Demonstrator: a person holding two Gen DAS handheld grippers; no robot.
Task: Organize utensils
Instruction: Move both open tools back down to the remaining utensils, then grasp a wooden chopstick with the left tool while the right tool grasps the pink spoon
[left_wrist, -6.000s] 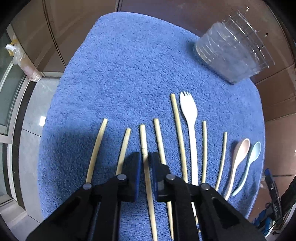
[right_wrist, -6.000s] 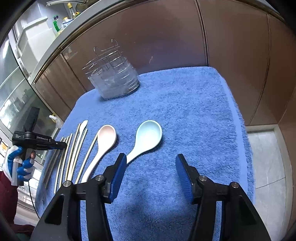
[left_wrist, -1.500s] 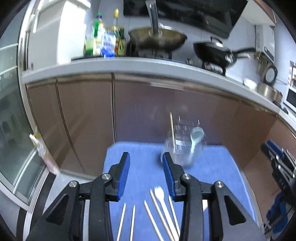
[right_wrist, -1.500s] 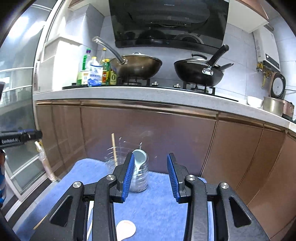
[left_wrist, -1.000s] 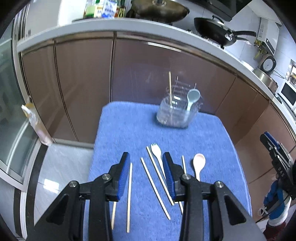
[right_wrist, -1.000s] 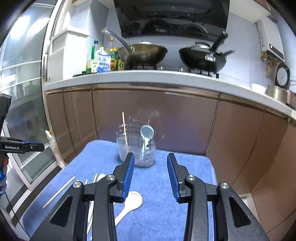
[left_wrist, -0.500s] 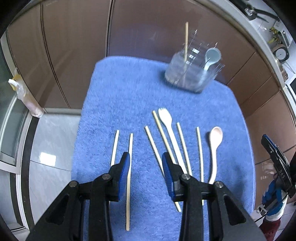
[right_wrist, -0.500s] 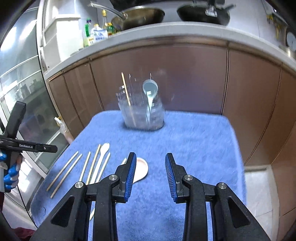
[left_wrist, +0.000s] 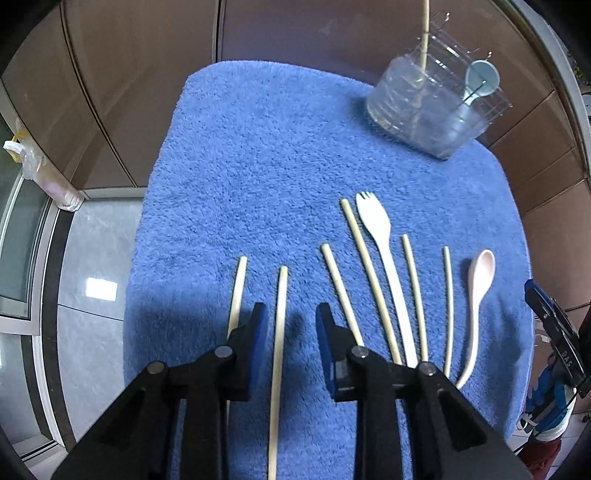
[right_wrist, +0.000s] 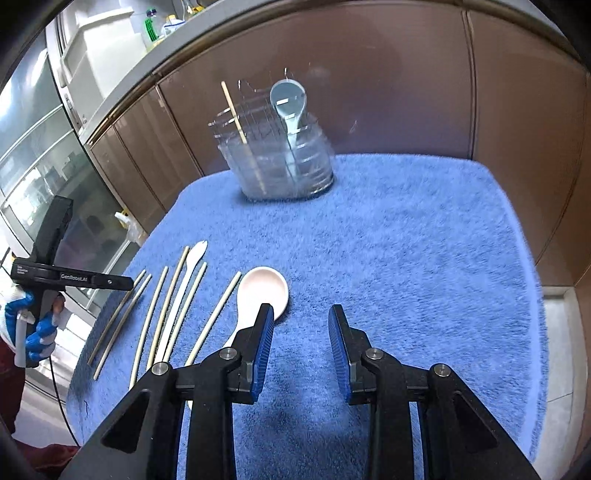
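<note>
Several pale chopsticks (left_wrist: 369, 273), a white fork (left_wrist: 380, 236) and a pink spoon (left_wrist: 480, 273) lie in a row on the blue towel (left_wrist: 266, 155). A clear holder (left_wrist: 424, 110) at the back holds one chopstick (left_wrist: 424, 33) and a blue spoon (left_wrist: 480, 79). My left gripper (left_wrist: 290, 326) hangs low over the towel, jaws closing, with a chopstick (left_wrist: 280, 306) between the pads but untouched. My right gripper (right_wrist: 301, 332) is open with nothing in it; its left finger sits just over the pink spoon (right_wrist: 264, 286).
Brown cabinet doors (right_wrist: 406, 92) stand behind the towel, and tiled floor (left_wrist: 92, 295) lies to the left. A gloved hand (right_wrist: 33, 328) holds the left gripper at the towel's left edge. The towel's right half (right_wrist: 424, 251) is bare.
Both grippers have dropped toward the towel and tilted downward. The left jaws have narrowed and now straddle a chopstick. The blue spoon and one chopstick, earlier on the towel, stand in the holder.
</note>
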